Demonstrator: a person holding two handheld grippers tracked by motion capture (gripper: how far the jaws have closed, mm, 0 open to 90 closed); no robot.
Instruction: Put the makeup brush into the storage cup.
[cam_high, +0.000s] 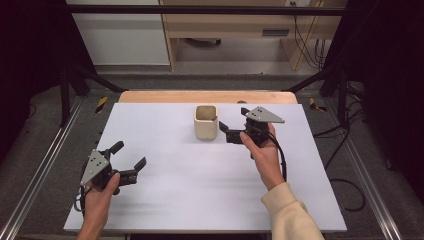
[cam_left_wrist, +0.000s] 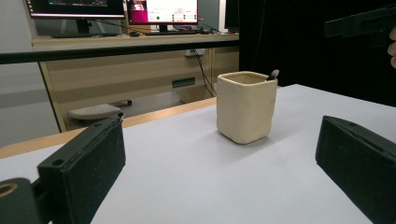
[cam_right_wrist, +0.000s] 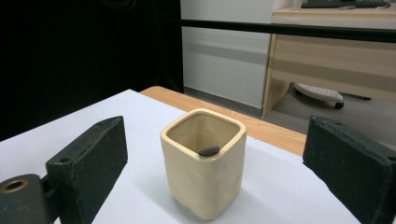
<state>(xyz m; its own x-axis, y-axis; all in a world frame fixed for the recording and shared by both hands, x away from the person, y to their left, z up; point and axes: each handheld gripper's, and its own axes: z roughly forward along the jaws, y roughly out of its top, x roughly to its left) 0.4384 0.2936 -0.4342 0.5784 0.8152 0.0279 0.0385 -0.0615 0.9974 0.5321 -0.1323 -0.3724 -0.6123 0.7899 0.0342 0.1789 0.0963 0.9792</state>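
Plainly, the right tool stood with its jaws spread wide and gripped nothing; it hovered just to the right of the cream pot, its jaws pointing toward the pot's side without touching it. From the right gripper view the two black jaws rose on either side of the pot, which sat beyond them on the white surface, clear of both pads. A small dark item rested against the pot's rim on the corner nearest that tool; what it was could not be told. The pot stood upright near the far edge of the surface, a little right of its middle. The left tool was held low at the near left of the surface, well apart from the pot, its jaws also wide apart and empty. In the left gripper view the pot showed ahead between its jaws with bare surface in between and the dark item poking above the rim. Nothing lay between either tool and the pot. Beyond the surface stood a wooden desk with trailing cables.
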